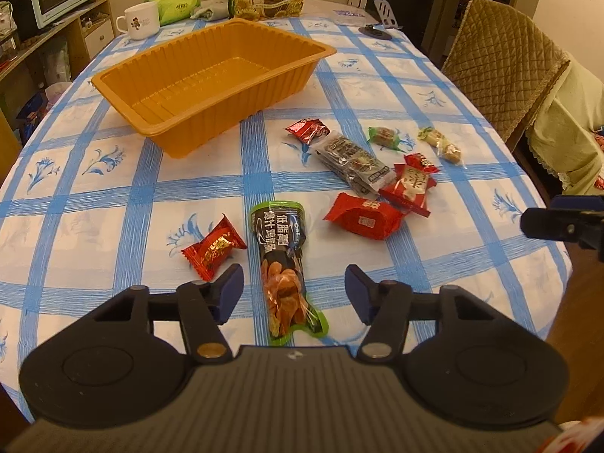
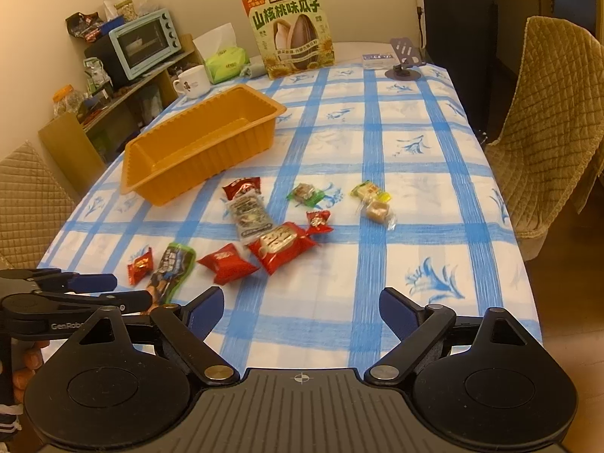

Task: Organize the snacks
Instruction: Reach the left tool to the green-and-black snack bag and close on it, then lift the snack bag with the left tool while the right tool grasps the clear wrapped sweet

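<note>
An empty orange tray (image 1: 113,83) (image 2: 196,158) stands on the blue-checked tablecloth at the back left. Several wrapped snacks lie scattered in front of it. My left gripper (image 1: 293,279) is open and low over the cloth. A long black-and-green chip packet (image 1: 281,249) (image 2: 171,268) lies between its fingers, and the pads do not touch it. A small red candy (image 1: 213,251) (image 2: 140,264) sits just left of it. My right gripper (image 2: 301,296) is open over bare cloth, with a red packet (image 2: 226,264) and a red-and-white packet (image 2: 281,245) ahead to its left.
Dark packets (image 1: 351,158), a green candy (image 1: 385,136) and a yellow candy (image 1: 439,145) lie further right. A mug (image 1: 139,20), tissue pack (image 1: 177,2), sunflower-seed box (image 2: 292,30) and phone stand (image 2: 406,60) line the far edge. A padded chair (image 2: 547,132) stands at the right.
</note>
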Action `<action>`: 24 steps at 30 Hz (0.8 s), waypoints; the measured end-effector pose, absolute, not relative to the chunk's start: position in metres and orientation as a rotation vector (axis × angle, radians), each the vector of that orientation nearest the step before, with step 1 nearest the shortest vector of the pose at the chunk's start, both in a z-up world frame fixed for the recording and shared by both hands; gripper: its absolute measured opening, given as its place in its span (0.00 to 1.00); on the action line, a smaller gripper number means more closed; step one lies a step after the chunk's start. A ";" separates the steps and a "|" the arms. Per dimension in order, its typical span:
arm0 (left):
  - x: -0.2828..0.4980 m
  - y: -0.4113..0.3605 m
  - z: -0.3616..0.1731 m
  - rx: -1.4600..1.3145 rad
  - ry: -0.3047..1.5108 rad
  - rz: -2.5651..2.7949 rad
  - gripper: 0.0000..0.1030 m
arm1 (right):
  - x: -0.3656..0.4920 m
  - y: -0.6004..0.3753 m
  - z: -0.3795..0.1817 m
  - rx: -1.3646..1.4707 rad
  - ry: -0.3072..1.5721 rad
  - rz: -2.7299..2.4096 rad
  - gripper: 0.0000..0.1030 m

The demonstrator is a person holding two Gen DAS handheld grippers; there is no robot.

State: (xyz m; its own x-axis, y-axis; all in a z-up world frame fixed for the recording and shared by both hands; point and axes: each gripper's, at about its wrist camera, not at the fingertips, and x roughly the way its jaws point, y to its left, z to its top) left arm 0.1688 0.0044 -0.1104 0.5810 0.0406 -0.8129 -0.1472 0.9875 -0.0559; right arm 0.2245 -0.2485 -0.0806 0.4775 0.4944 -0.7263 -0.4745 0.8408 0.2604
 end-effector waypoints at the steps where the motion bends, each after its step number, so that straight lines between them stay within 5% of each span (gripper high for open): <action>1: 0.172 0.005 -0.113 -0.125 0.951 0.116 0.51 | 0.228 -0.249 -0.082 0.023 0.897 0.592 0.87; 18: 0.206 0.007 -0.142 -0.146 1.024 0.190 0.27 | 0.276 -0.263 -0.098 -0.013 0.906 0.625 0.83; 24: 0.205 0.006 -0.140 -0.155 1.021 0.197 0.26 | 0.295 -0.267 -0.106 -0.039 0.893 0.658 0.77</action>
